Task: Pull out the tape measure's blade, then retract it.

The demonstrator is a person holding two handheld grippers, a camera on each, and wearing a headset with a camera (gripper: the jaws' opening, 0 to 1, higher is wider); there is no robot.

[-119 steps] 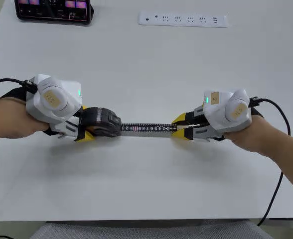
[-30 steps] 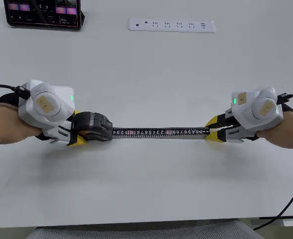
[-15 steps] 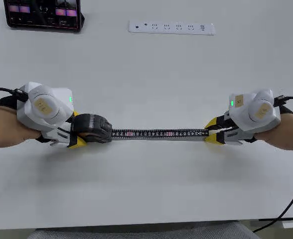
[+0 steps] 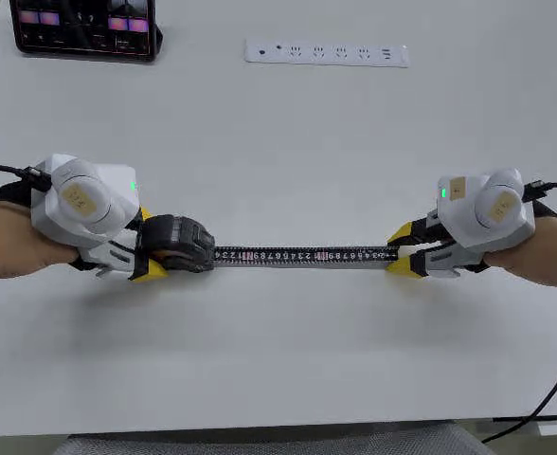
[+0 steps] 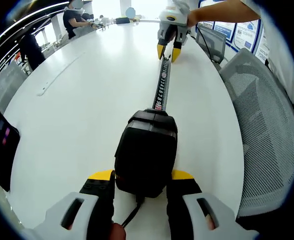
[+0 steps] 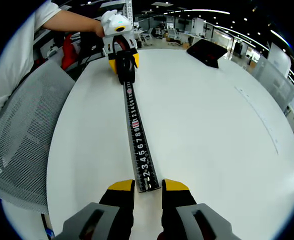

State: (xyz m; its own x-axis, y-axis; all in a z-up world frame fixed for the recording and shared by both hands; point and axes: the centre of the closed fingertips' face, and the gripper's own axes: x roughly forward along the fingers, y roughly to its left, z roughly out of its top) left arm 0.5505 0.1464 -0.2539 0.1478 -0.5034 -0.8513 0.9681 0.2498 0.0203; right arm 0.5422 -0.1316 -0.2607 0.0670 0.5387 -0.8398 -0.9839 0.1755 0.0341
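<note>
While the pull-out stage looks complete or nearly so, the entry stands as follows. Item: tape measure (image 4: 176, 244), black-cased, resting on the white bench (image 4: 278, 142) at the person's left. Its case is clamped across the sides by the left claw (image 4: 151, 248), whose yellow-tipped jaws press both flanks with no gap in the left gripper view. Item: blade (image 4: 302, 255), extended rightward along the bench surface, straight and flat, numbers uppermost, running from the case mouth to the right claw (image 4: 399, 251). Right claw closed on the blade's free end, jaws pinching its two edges just at the tip, as the right gripper view shows. Claws well apart; blade between them without visible sag or twist. Accessory items, not in use: power strip (image 4: 326, 51) and dark tablet (image 4: 84, 21) toward the far edge of the bench, well clear of the work. Step judged in hand: changeover from pulling to retracting. Handling recommendation: keep the case pinned and level. Carry the right claw back toward the case along the blade's own line, neither lifting nor swinging aside, so the blade feeds squarely into the mouth. Hold the pinch until the tip is near the case, since an early release would likely let the spring whip the blade home and jolt the case. Whether a lock is set on the case cannot be told.
</note>
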